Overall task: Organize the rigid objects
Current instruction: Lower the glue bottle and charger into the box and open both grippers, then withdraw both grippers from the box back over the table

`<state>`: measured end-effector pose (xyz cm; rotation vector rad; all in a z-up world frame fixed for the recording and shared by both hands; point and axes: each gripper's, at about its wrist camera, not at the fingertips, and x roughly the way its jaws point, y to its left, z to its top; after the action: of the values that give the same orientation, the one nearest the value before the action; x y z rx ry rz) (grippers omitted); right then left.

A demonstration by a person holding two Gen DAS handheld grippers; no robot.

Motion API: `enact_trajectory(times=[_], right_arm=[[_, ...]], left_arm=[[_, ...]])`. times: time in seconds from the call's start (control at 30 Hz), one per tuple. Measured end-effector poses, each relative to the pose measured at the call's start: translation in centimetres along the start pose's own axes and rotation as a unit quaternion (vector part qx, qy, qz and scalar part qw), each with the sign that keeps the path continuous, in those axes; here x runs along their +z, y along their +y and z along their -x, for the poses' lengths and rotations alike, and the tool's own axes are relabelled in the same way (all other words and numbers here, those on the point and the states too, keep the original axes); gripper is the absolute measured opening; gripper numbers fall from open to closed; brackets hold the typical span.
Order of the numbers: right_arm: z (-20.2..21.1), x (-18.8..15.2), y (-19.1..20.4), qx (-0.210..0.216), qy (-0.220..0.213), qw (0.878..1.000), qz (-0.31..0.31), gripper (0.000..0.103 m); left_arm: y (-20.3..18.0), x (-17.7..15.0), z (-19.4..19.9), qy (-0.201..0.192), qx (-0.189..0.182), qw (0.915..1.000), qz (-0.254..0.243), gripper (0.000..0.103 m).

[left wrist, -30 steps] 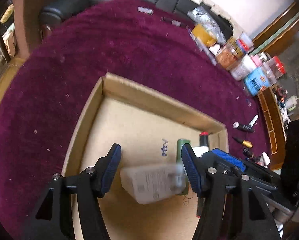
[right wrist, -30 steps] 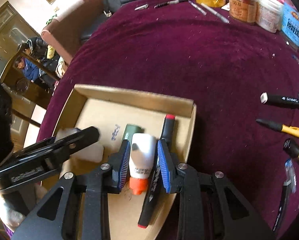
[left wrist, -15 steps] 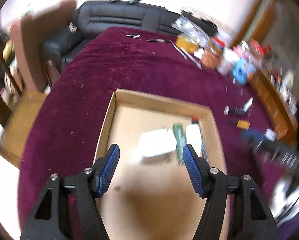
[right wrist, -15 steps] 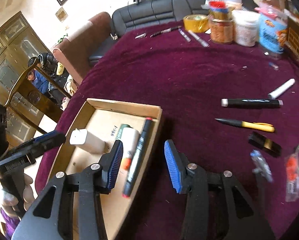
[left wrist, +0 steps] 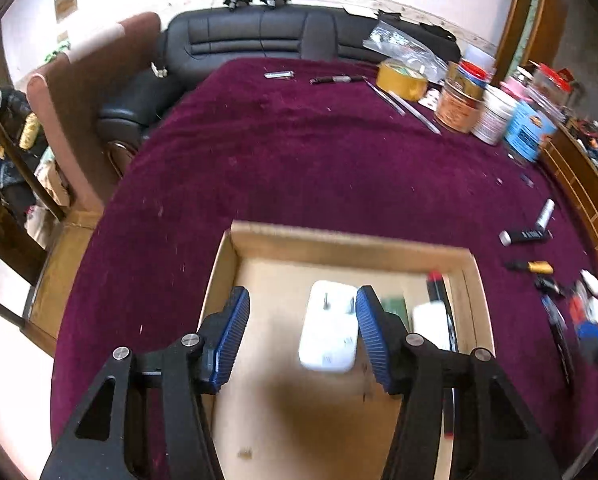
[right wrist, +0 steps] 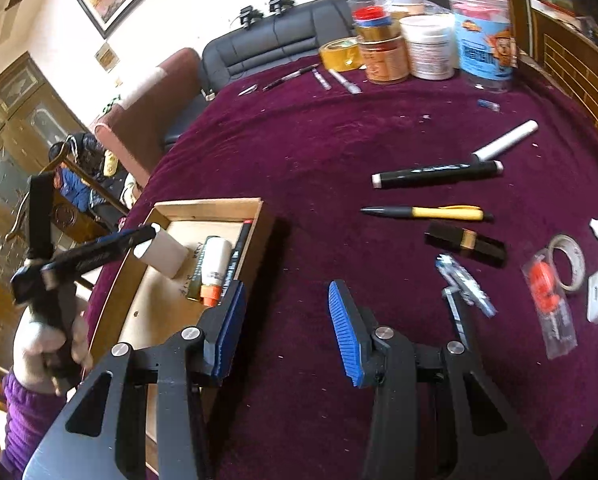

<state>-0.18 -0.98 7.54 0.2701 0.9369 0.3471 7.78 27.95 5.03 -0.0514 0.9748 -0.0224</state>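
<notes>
1. The left gripper (left wrist: 302, 332) hangs over the cardboard box (left wrist: 339, 240) with its jaws spread and nothing between them; the white plug adapter (left wrist: 329, 328) lies on the box floor below, prongs pointing far.
2. The right gripper (right wrist: 285, 328) is also spread and empty, above bare purple tablecloth (right wrist: 299, 140) just right of the box.
3. Already in the box, along its right side: a white bottle with an orange cap (right wrist: 215, 268), a green item beside it, and a black marker with a red tip (right wrist: 237, 252) against the wall.
4. Waiting on the cloth to the right: a black marker (right wrist: 437, 174), a white marker (right wrist: 505, 140), a yellow pen (right wrist: 427, 213), a black and gold lipstick (right wrist: 465, 242), a roll of tape (right wrist: 567, 262) and some bagged items.
5. Risks, as I judge them: the pen and markers are round and may roll off the pads if pinched off-centre; the markers lie touching, so a grab at one could drag the other; the left gripper sits low, so a careless swing might knock the box wall and shift the box.
6. Hard to make out: the left view is motion-blurred, so the green item stays unidentified; the near end of the box is hidden behind the gripper bodies; white objects at the far right edge are cut off.
</notes>
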Motion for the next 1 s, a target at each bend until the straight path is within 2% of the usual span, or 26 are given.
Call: enact_trajectory(times=[0.07, 0.13, 0.27, 0.37, 0.43, 0.53, 0.63, 0.67, 0.7, 0.8, 0.9, 0.97, 1.0], right_arm=[[0.6, 0.0, -0.8, -0.005, -0.007, 1.000, -0.008, 0.041], [1.0, 0.0, -1.6, -0.009, -0.011, 1.000, -0.015, 0.041], [1.8, -0.4, -3.3, -0.010, -0.017, 0.999, -0.034, 0.041], [2.1, -0.7, -4.5, -0.013, -0.020, 0.999, -0.041, 0.041], [2.1, -1.0, -5.1, -0.011, -0.021, 0.999, -0.048, 0.041], [2.3, -1.5, -5.7, -0.007, -0.021, 0.998, -0.055, 0.041], [3.1, -1.8, -6.4, -0.010, -0.031, 0.998, -0.059, 0.041], [3.5, -1.9, -6.8, -0.015, -0.036, 0.997, -0.061, 0.041], [4.0, -2.0, -7.2, -0.020, -0.040, 0.997, -0.063, 0.041], [5.4, -2.6, -8.7, -0.043, -0.055, 0.995, -0.069, 0.041], [7.6, -3.6, -9.6, -0.084, -0.082, 0.991, -0.060, 0.041], [9.2, -4.3, -10.2, -0.118, -0.103, 0.986, -0.048, 0.042], [10.0, -4.7, -10.5, -0.136, -0.113, 0.983, -0.042, 0.050]], left_arm=[[-0.1, 0.6, -0.6, -0.005, 0.014, 0.9999, 0.008, 0.051], [0.0, 0.7, -1.3, 0.007, 0.019, 0.9997, 0.015, 0.051], [1.1, -0.1, -0.6, 0.008, 0.004, 0.9990, 0.045, 0.053], [2.0, -0.6, 1.7, -0.018, -0.041, 0.9969, 0.065, 0.053], [2.1, -1.1, 2.8, -0.028, -0.038, 0.9971, 0.060, 0.053], [2.6, -1.8, 3.3, -0.023, -0.022, 0.9976, 0.062, 0.053], [2.8, -2.7, 4.1, -0.019, -0.038, 0.9964, 0.073, 0.054], [2.7, -3.0, 4.3, -0.021, -0.042, 0.9962, 0.073, 0.059], [2.5, -3.3, 4.5, -0.023, -0.038, 0.9965, 0.071, 0.065], [2.3, -3.8, 4.2, -0.020, -0.013, 0.9969, 0.075, 0.066], [2.3, -4.3, 4.3, -0.018, -0.028, 0.9947, 0.097, 0.066], [1.9, -4.7, 4.7, -0.023, -0.030, 0.9951, 0.092, 0.066], [1.7, -4.7, 4.6, -0.023, -0.022, 0.9958, 0.086, 0.066]])
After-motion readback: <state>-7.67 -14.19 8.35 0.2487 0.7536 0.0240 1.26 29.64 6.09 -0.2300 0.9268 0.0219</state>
